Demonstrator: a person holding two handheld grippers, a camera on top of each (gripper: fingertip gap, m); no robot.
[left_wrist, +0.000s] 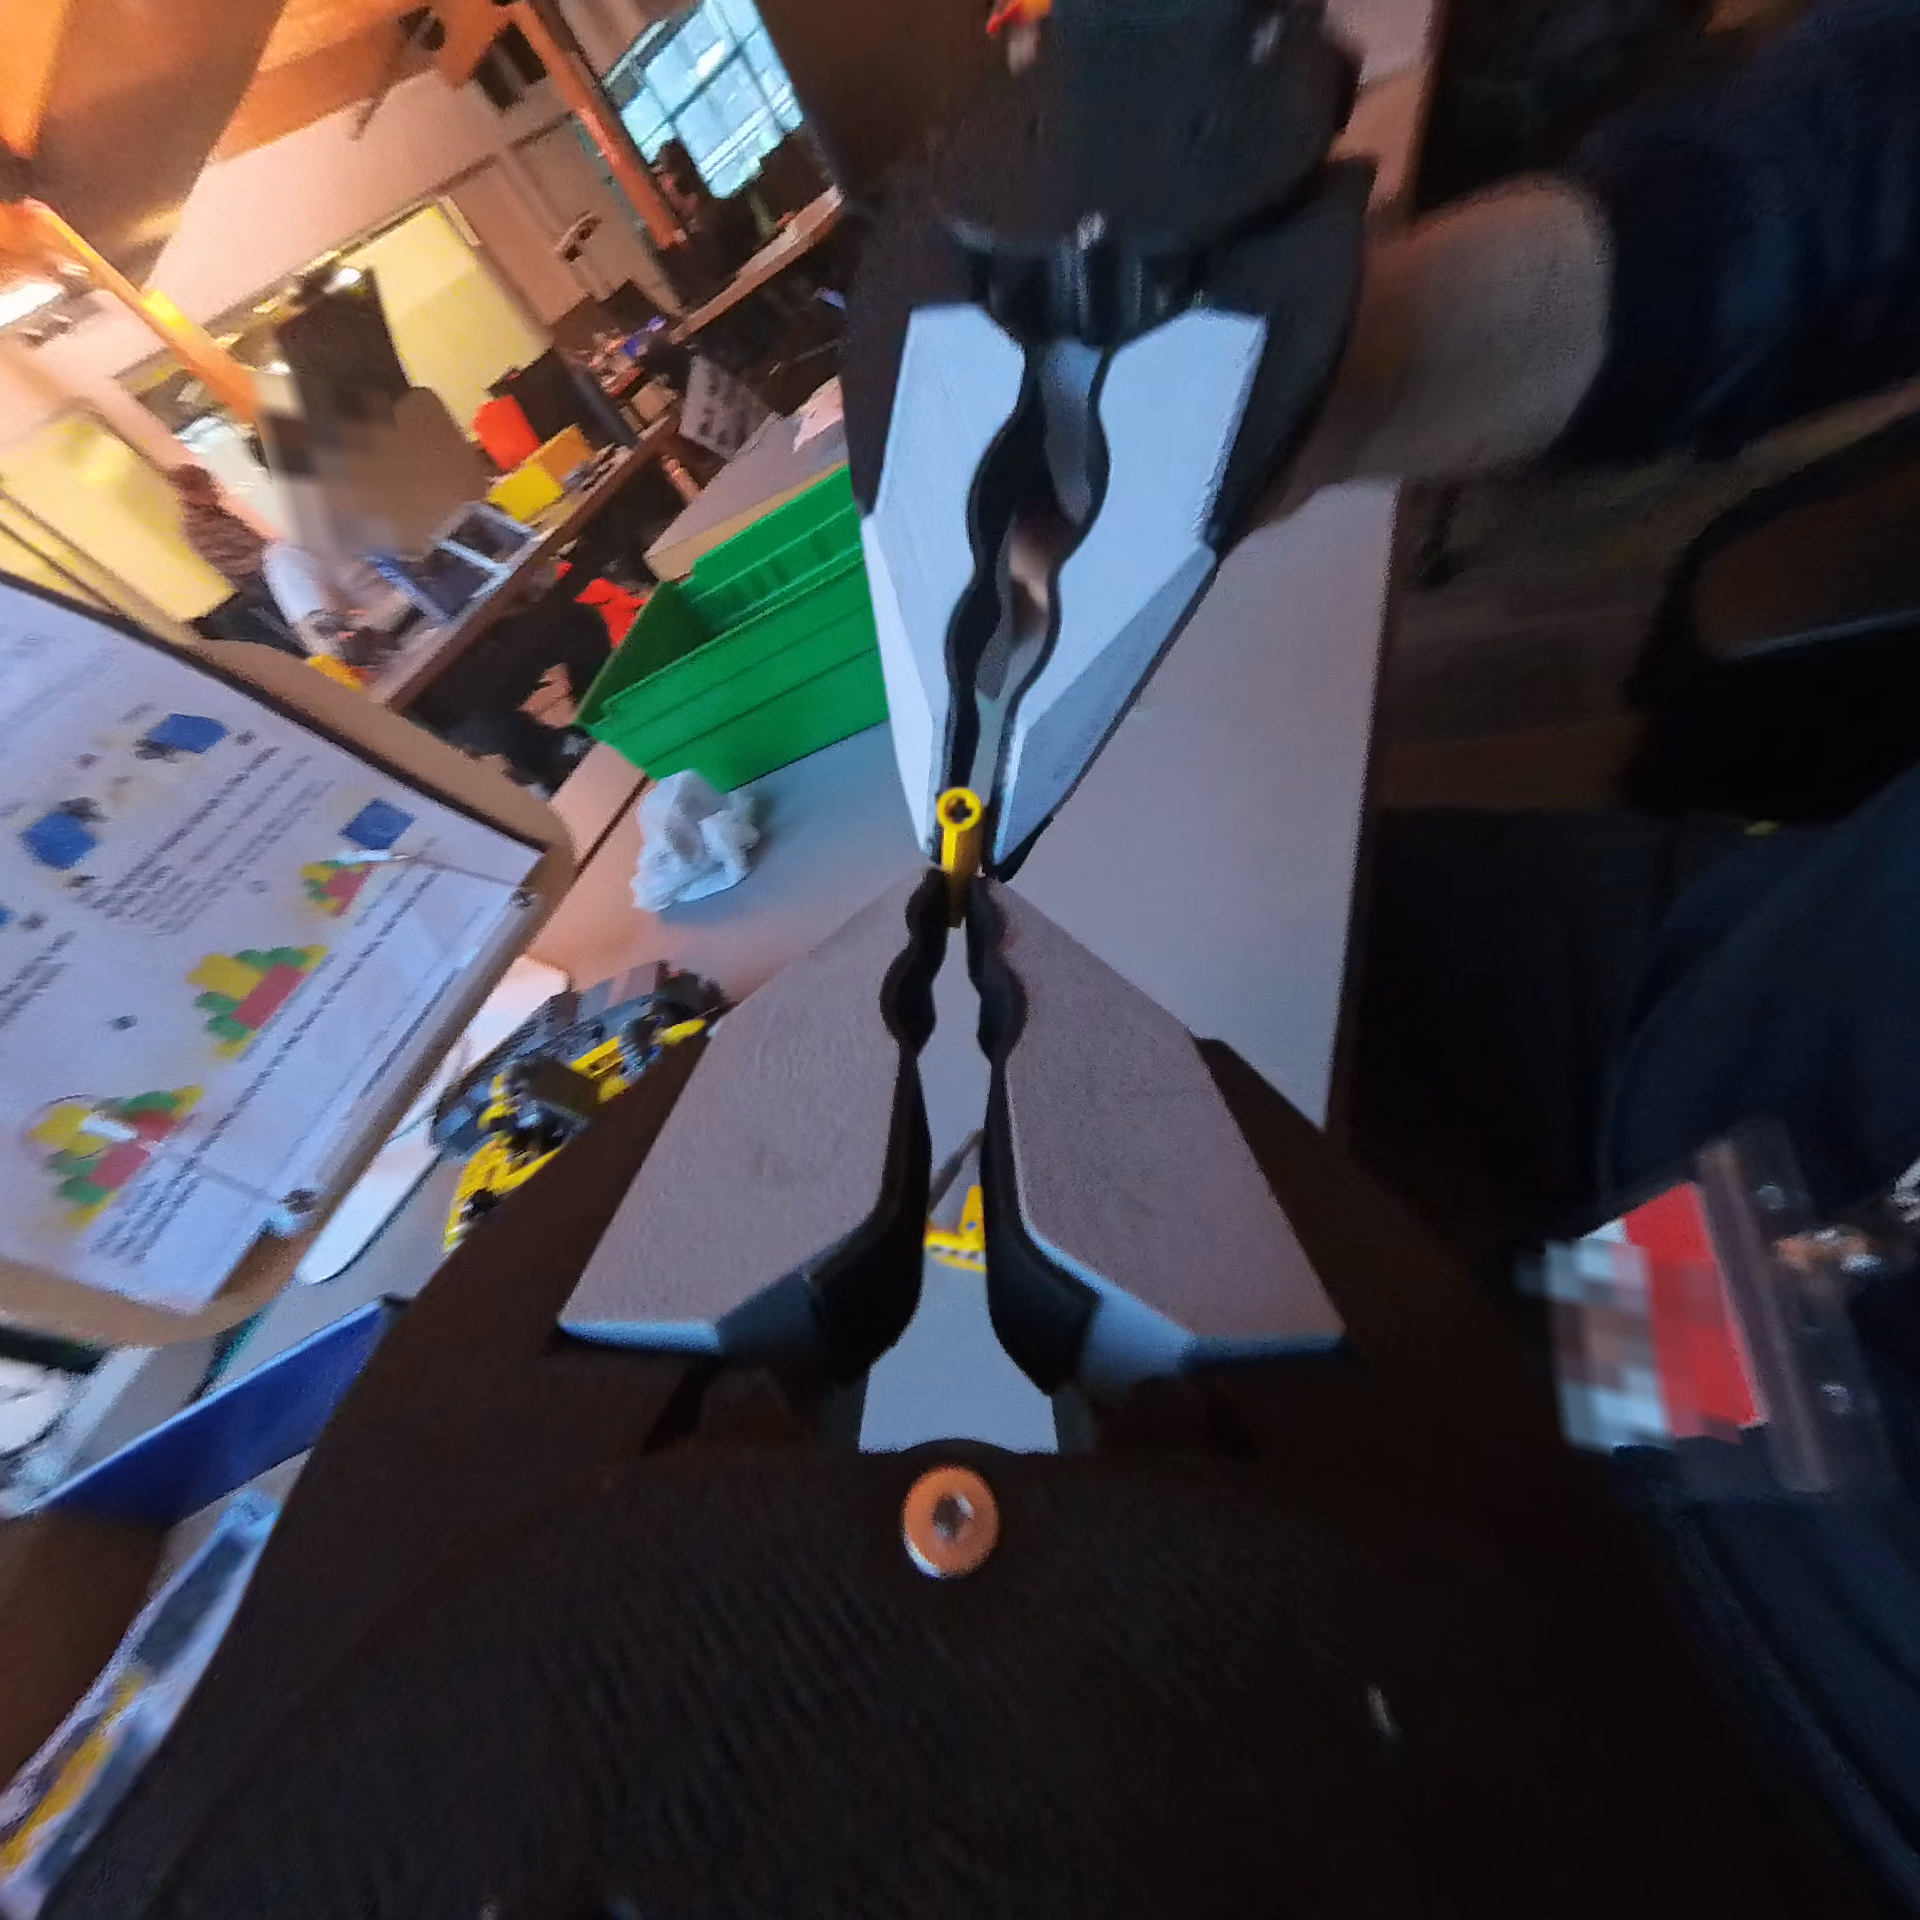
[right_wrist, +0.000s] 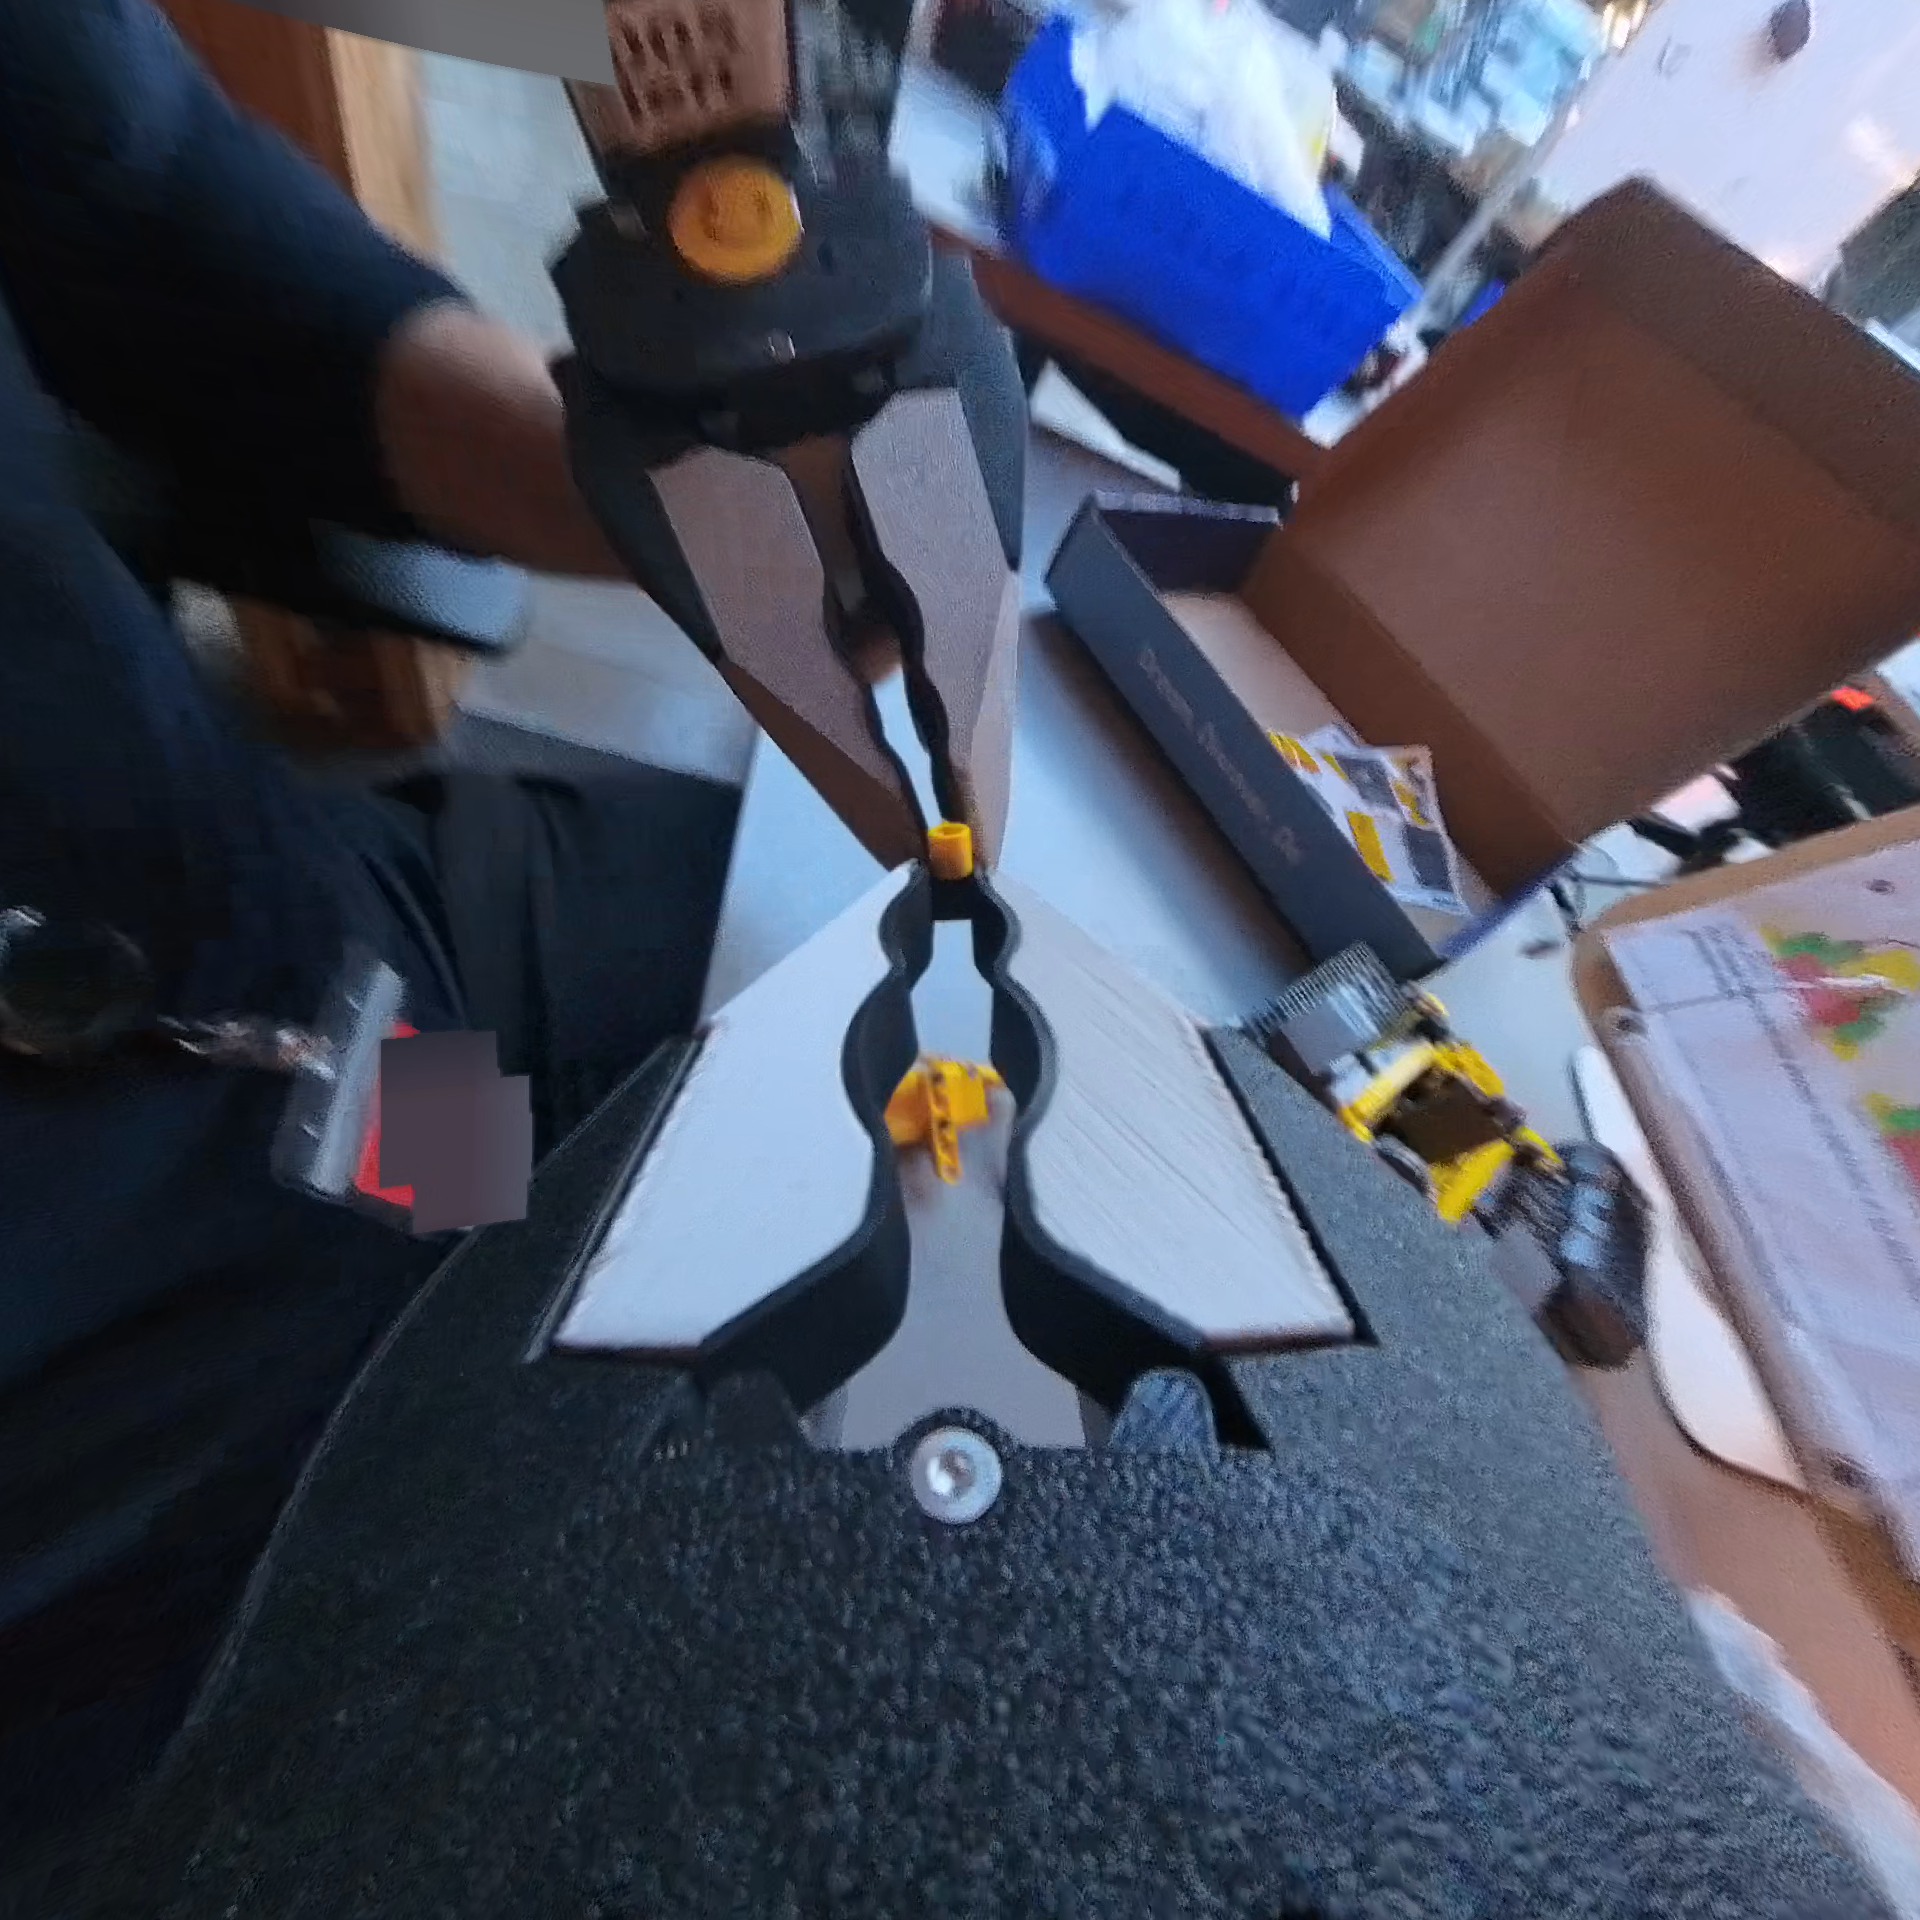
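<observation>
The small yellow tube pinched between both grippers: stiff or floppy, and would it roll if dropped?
The yellow tube looks like rigid plastic, probably stiff and light. Being round, it would likely roll on the table. Only the tips of the left gripper and right gripper hold it, so it may slip.

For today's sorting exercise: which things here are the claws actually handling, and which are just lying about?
In hand: left claw, right claw, small yellow peg pinched between them.
Lying about: brick vehicle, green bin, instruction sheet, crumpled paper, cardboard box.

Bare bench (left_wrist: 1226, 727) lies open beyond the meeting tools. Green bin (left_wrist: 758, 665), toy truck (right_wrist: 1423, 1112) and box (right_wrist: 1236, 727) crowd the sides.
</observation>
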